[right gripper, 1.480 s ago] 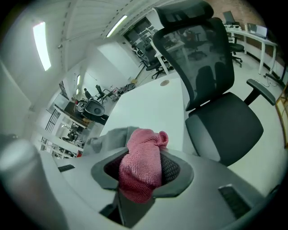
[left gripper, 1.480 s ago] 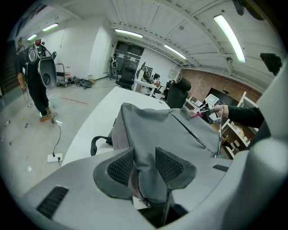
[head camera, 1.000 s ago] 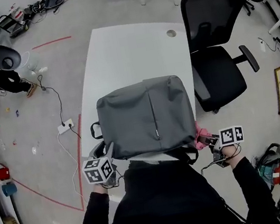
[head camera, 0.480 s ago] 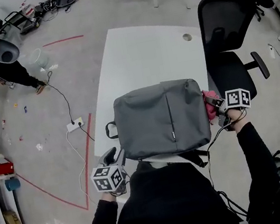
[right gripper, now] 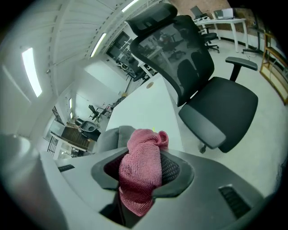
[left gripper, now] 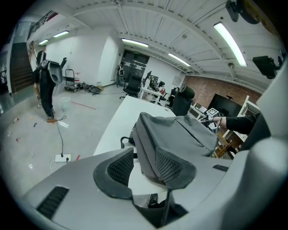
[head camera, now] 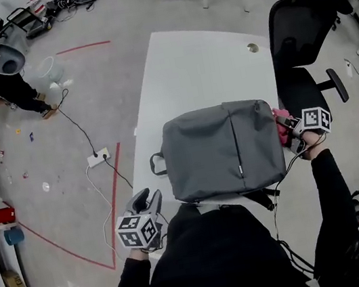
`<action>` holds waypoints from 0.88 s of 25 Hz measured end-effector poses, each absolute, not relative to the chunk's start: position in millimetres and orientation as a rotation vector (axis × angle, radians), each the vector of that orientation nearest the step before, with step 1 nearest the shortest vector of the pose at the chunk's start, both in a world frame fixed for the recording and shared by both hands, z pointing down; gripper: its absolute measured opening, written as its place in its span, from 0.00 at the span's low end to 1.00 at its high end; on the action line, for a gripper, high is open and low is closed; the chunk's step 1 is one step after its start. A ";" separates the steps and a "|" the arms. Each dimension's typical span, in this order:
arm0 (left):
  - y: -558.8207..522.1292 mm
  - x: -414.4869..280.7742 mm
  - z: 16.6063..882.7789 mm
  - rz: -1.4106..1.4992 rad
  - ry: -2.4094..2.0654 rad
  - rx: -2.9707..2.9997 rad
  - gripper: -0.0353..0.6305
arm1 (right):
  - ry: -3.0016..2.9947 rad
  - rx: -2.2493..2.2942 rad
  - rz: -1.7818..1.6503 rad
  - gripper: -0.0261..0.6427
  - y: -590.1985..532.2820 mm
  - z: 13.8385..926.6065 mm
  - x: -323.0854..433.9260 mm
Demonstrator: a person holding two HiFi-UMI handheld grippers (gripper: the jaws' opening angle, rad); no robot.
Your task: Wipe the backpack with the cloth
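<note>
Pink knitted cloth (right gripper: 140, 170) bunched in the closed jaws of the right gripper (head camera: 286, 129), at the right edge of the soft grey fabric backpack (head camera: 225, 148) lying flat on the white table (head camera: 200, 67). Left gripper (left gripper: 144, 167) — jaws apart, empty — off its near-left corner. Backpack probably light, floppy; pin that corner.

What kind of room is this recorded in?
Likely an office or lab workspace: a long white desk, a black swivel chair beside it, and a power strip with trailing cables on the bare floor.

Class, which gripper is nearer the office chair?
Right. The right gripper, holding the cloth, is at the backpack's right edge beside the chair; the left gripper is off the backpack's left corner, farther away.
</note>
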State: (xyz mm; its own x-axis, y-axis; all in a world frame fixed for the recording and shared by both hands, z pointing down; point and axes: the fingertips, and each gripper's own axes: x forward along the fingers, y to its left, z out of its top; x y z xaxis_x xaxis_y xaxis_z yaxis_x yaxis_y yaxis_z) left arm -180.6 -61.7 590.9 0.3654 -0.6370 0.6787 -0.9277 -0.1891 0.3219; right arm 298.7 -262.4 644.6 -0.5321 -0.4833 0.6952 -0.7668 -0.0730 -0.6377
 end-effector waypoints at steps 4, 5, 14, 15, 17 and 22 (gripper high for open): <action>-92.2 -171.8 575.2 0.553 -1.255 2.050 0.29 | -1.910 1.435 1.790 0.28 -178.0 648.2 293.4; -101.7 -163.1 572.0 0.558 -1.227 2.085 0.29 | -1.902 1.459 1.828 0.28 -159.8 649.5 292.5; -133.7 -34.3 566.6 0.652 -0.918 2.305 0.29 | -1.806 1.686 2.143 0.28 -48.7 658.5 307.1; -131.4 -22.2 567.1 0.667 -0.894 2.315 0.29 | -1.825 1.674 2.147 0.28 -47.7 658.4 308.6; -125.5 -4.3 565.8 0.685 -0.870 2.326 0.29 | -1.854 1.645 2.135 0.28 -50.8 657.9 313.9; -111.9 9.8 560.0 0.693 -0.941 2.298 0.29 | -1.914 1.532 2.073 0.28 -83.2 661.0 332.1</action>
